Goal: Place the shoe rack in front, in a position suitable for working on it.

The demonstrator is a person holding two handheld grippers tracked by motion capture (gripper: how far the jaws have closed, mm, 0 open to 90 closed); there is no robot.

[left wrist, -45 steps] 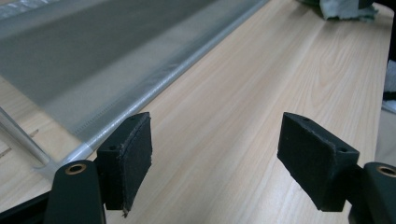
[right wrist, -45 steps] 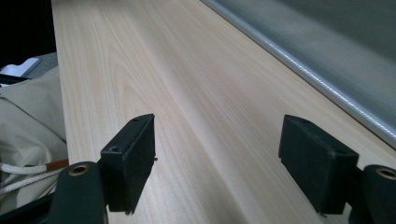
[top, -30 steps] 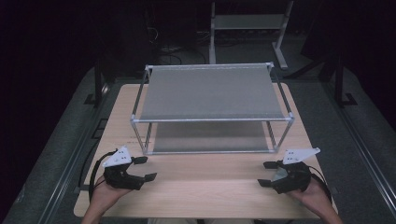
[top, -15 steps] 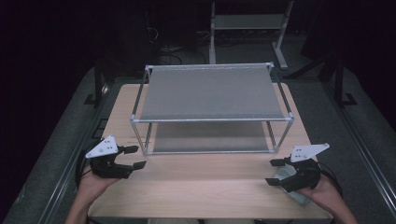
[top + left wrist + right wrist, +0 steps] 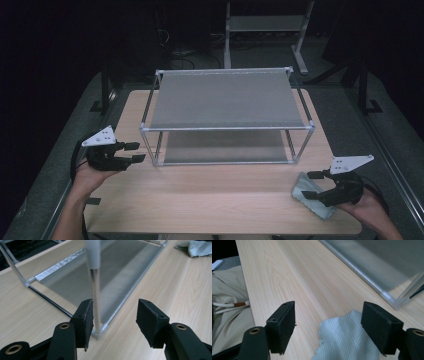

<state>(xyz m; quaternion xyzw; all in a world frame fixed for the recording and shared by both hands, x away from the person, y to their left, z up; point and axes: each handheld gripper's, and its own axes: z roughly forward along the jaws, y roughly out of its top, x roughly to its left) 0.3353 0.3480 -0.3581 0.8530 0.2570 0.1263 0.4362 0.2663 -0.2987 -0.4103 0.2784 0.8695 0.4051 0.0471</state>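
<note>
A metal rack with two grey mesh shelves stands on the wooden table. My left gripper hovers by the table's left edge and points at the rack's front-left leg. In the left gripper view that leg stands just beyond the left pad. The left gripper is open, its jaws have just been closing slightly, and nothing is pressed between them. My right gripper stands open over a pale cloth at the near right corner. The cloth lies below the right gripper.
A second rack stands on the dark floor behind the table. The first rack's near right corner is close ahead of the right gripper. The person's beige garment shows at the table's near edge. Bare wood runs between the two hands.
The left hand has moved left and farther up the table's left edge. The right hand has slid right toward the near corner, and the cloth now shows under it.
</note>
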